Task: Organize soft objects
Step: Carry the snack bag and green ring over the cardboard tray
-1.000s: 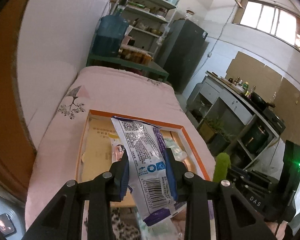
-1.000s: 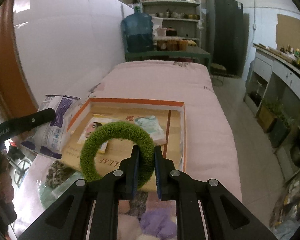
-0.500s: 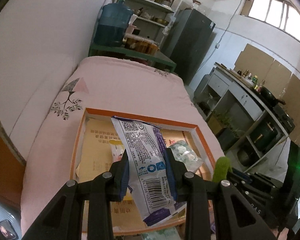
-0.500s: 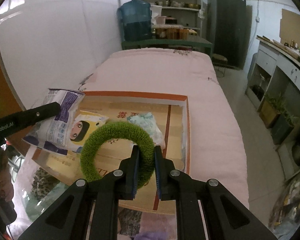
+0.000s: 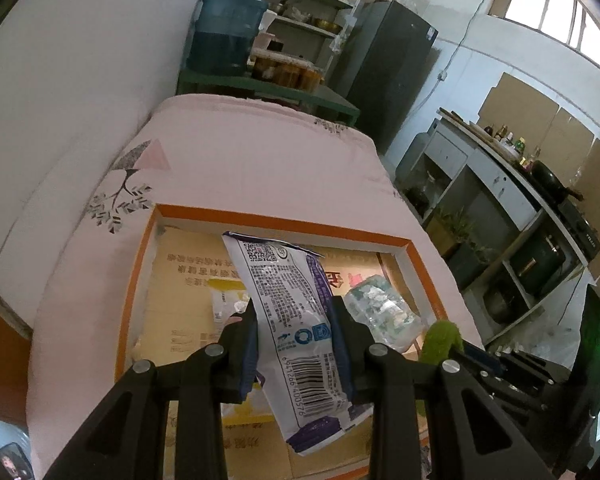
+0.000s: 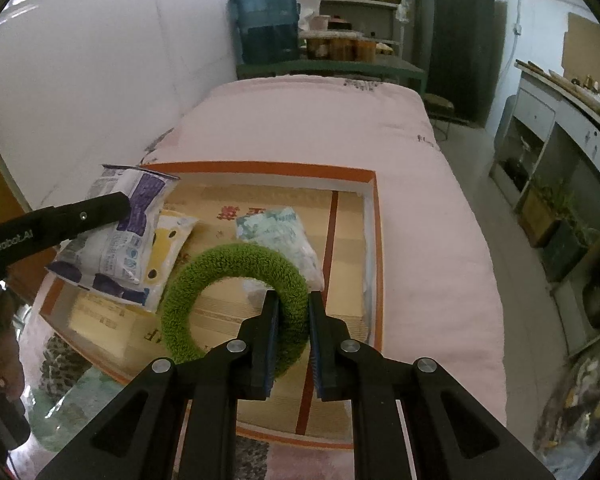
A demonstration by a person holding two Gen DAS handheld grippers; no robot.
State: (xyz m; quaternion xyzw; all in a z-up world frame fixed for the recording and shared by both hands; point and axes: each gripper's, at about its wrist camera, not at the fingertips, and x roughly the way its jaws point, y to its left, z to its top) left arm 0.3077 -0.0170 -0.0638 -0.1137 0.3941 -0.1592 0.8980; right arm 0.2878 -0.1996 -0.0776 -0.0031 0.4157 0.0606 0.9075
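Observation:
My left gripper [image 5: 294,316] is shut on a white and purple tissue pack [image 5: 288,312] and holds it above the orange-rimmed cardboard box [image 5: 260,218]. The pack [image 6: 116,236] and the left gripper [image 6: 100,210] also show at the left of the right wrist view. My right gripper [image 6: 292,306] is shut on a fuzzy green ring [image 6: 228,300], held over the box [image 6: 374,240]. In the box lie a yellow packet [image 6: 168,248] and a pale green patterned packet [image 6: 284,236]. The ring's edge [image 5: 440,336] shows in the left wrist view.
The box sits on a bed with a pink quilt [image 6: 320,128] against a white wall. A blue water jug [image 6: 266,26] and shelves stand beyond the bed. Cabinets [image 6: 560,152] line the right side. Soft items lie near the box's front edge [image 6: 64,364].
Both grippers moved forward over the box with their loads. The tissue pack now hangs above the yellow packet, and the ring is over the box's middle.

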